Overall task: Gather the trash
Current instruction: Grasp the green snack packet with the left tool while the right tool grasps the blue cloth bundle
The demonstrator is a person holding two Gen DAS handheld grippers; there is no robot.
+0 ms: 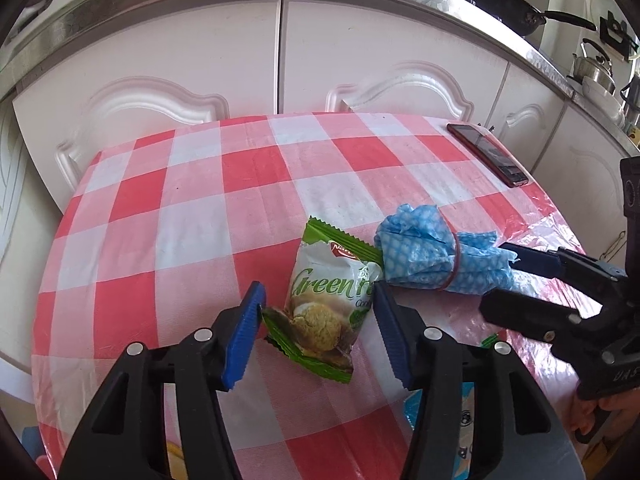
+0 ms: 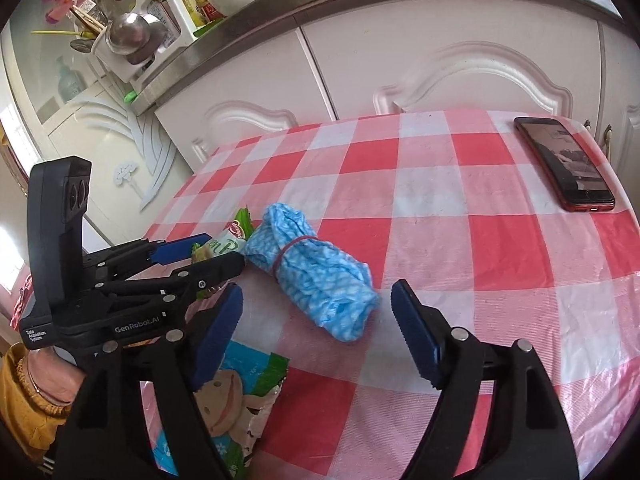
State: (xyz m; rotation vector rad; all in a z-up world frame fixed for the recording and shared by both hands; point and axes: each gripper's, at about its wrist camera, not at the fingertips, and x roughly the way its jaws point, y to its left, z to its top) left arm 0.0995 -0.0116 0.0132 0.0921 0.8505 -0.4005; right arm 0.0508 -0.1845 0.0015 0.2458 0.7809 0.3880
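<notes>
A green cookie packet (image 1: 324, 300) lies on the red-and-white checked tablecloth (image 1: 192, 208). My left gripper (image 1: 318, 294) is shut on it, with a blue pad against each side edge. Just right of the packet lies a rolled blue cloth bundle (image 2: 312, 276) tied with a red rubber band. My right gripper (image 2: 318, 290) stands open around the bundle's near end, and neither pad touches it. In the right wrist view the left gripper (image 2: 224, 250) comes in from the left, with the packet (image 2: 224, 244) partly hidden by its fingers.
A red-cased phone (image 2: 564, 164) lies near the table's far right edge. A colourful cartoon-printed plastic bag (image 2: 236, 392) sits at the near edge under my right gripper's left finger. White cabinet doors (image 1: 180, 52) stand close behind the table. A hand in a yellow sleeve (image 2: 36, 384) holds the left gripper.
</notes>
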